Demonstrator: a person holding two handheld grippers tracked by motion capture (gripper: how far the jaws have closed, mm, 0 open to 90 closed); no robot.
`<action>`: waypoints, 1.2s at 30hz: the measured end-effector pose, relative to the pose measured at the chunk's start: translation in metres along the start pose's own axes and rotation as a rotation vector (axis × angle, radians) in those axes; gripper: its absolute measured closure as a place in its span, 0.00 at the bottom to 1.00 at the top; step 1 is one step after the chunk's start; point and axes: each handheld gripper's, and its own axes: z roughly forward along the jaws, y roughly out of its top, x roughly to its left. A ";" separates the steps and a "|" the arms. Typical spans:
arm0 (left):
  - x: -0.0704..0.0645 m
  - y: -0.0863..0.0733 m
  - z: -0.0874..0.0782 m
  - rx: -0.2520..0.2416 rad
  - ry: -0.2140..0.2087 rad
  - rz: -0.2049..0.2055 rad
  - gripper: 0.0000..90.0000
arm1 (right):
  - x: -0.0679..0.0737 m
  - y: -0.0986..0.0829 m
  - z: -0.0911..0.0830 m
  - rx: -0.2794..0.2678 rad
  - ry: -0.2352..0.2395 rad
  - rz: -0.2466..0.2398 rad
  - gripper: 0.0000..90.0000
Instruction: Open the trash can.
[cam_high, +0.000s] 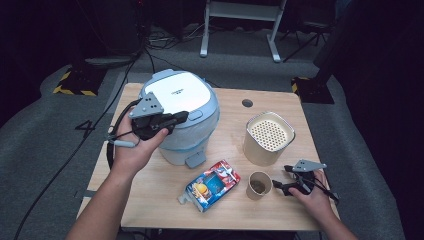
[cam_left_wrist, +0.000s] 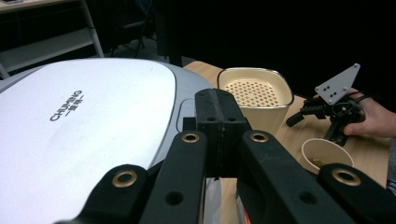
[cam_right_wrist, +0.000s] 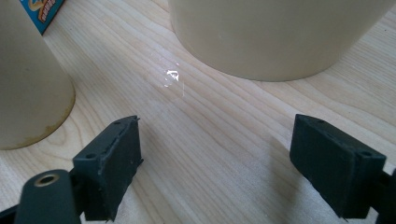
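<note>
On the table, paper cup (cam_high: 259, 185) — brownish residue inside, right tool (cam_high: 283, 186) spread beside it, left tool (cam_high: 176, 119) pressed together.

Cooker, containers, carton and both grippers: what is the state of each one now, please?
Cooker: lid closed, upright.
Left gripper: jaws shut, above the cooker lid.
Right gripper: jaws open, empty, low over the table.
Strainer tub: upright, perforated insert on top.
Paper cup: upright, uncovered, something dark at its bottom.
Carton: lying on its side.
</note>
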 end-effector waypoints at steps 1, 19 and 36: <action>0.000 0.001 0.003 0.006 -0.002 -0.001 1.00 | 0.000 0.000 0.000 0.000 0.000 0.000 0.18; 0.003 0.004 0.032 0.085 0.041 0.014 1.00 | 0.000 0.000 0.000 0.000 0.000 0.000 0.18; -0.002 -0.002 0.035 0.013 -0.016 -0.011 0.72 | 0.000 0.000 0.000 0.000 0.000 0.000 0.18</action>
